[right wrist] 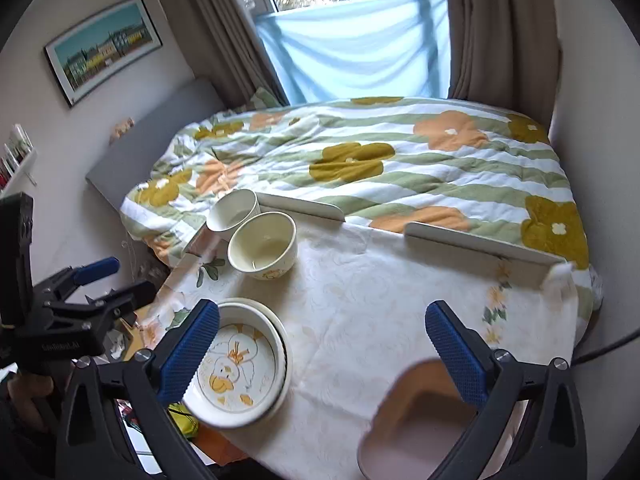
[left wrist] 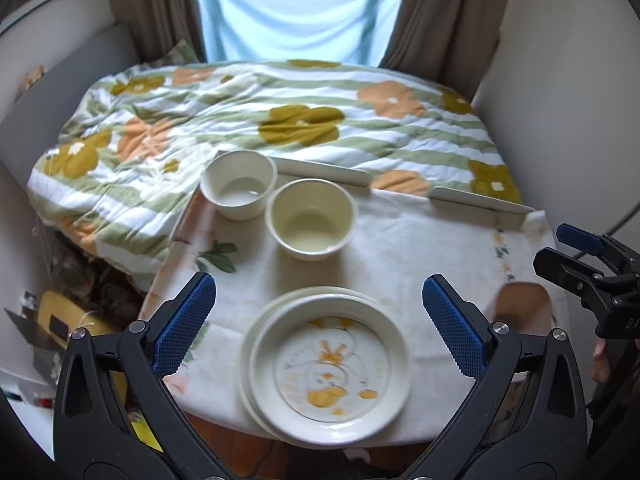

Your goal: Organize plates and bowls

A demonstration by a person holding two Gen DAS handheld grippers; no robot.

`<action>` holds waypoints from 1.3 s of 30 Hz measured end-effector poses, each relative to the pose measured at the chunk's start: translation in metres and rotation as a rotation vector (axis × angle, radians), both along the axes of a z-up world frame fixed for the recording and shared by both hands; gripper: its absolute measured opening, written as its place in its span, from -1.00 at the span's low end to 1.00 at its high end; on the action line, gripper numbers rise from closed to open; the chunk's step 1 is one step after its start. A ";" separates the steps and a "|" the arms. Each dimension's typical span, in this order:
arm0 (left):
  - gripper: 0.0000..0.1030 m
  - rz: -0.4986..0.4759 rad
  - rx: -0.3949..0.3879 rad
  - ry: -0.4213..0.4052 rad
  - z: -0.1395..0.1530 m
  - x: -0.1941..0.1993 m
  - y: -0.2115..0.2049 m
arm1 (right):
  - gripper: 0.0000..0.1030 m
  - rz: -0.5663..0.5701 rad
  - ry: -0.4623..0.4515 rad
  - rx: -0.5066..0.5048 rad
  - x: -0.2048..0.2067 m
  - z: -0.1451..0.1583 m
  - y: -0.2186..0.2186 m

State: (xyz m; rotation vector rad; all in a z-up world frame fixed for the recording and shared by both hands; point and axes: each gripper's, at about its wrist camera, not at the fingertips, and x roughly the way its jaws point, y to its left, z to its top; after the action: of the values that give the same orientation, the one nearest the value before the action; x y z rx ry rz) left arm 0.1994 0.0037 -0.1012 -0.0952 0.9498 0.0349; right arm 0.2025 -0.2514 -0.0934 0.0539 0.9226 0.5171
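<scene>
A small table (left wrist: 420, 240) under a pale floral cloth stands against a bed with a flower-print duvet (left wrist: 280, 120), curtains drawn back from the window behind. 2 cream bowls (left wrist: 312, 220) sit side by side near the table's far left corner, the farther bowl (left wrist: 239, 185) at the edge. A stack of plates (left wrist: 326, 368) (a duck drawn on the top one) rests at the near edge. The left gripper (left wrist: 320, 324) hangs above the stack, jaws spread wide and empty. The right gripper (right wrist: 324, 356) is likewise wide open, holding nothing, over a brown-rimmed dish (right wrist: 420, 432).
</scene>
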 end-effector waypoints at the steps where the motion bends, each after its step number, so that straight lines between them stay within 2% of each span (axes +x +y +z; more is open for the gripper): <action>1: 0.99 0.000 -0.010 0.009 -0.002 0.009 0.010 | 0.99 0.009 0.010 -0.004 0.009 -0.002 0.010; 4: 0.99 -0.006 -0.045 0.063 -0.016 0.041 0.039 | 0.99 0.025 0.065 0.016 0.036 -0.015 0.040; 8: 0.99 -0.017 -0.115 0.156 -0.049 0.081 0.064 | 0.99 0.011 0.158 0.019 0.066 -0.042 0.073; 10: 0.93 -0.021 -0.160 0.203 -0.071 0.100 0.074 | 0.95 -0.011 0.203 0.007 0.080 -0.058 0.086; 11: 0.82 -0.028 -0.175 0.222 -0.080 0.107 0.076 | 0.91 -0.024 0.230 0.004 0.088 -0.069 0.093; 14: 0.45 -0.053 -0.187 0.282 -0.109 0.130 0.078 | 0.56 -0.051 0.299 0.003 0.104 -0.095 0.106; 16: 0.29 -0.073 -0.202 0.318 -0.127 0.141 0.078 | 0.22 -0.069 0.343 -0.007 0.113 -0.110 0.114; 18: 0.07 -0.091 -0.213 0.340 -0.139 0.150 0.078 | 0.09 -0.085 0.374 -0.008 0.119 -0.121 0.121; 23: -0.04 -0.126 -0.209 0.374 -0.154 0.164 0.076 | -0.11 -0.111 0.412 -0.004 0.127 -0.138 0.132; 24: -0.12 -0.128 -0.212 0.377 -0.156 0.166 0.077 | -0.17 -0.111 0.416 -0.009 0.129 -0.140 0.134; 25: -0.23 -0.129 -0.217 0.380 -0.158 0.168 0.077 | -0.27 -0.112 0.419 -0.011 0.130 -0.142 0.135; 27: -0.65 -0.137 -0.228 0.390 -0.162 0.173 0.076 | -0.35 -0.112 0.427 -0.007 0.132 -0.146 0.137; 31: -0.75 -0.148 -0.195 0.388 -0.165 0.176 0.071 | -0.66 -0.109 0.425 -0.007 0.135 -0.151 0.142; 39: -0.75 -0.170 -0.138 0.362 -0.160 0.173 0.063 | -0.69 -0.112 0.407 -0.027 0.134 -0.151 0.144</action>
State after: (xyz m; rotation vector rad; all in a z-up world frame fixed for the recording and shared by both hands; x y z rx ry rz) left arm 0.3726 0.0667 -0.2611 -0.1379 1.3193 -0.1764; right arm 0.3369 -0.1070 -0.2443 0.1899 1.3157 0.3953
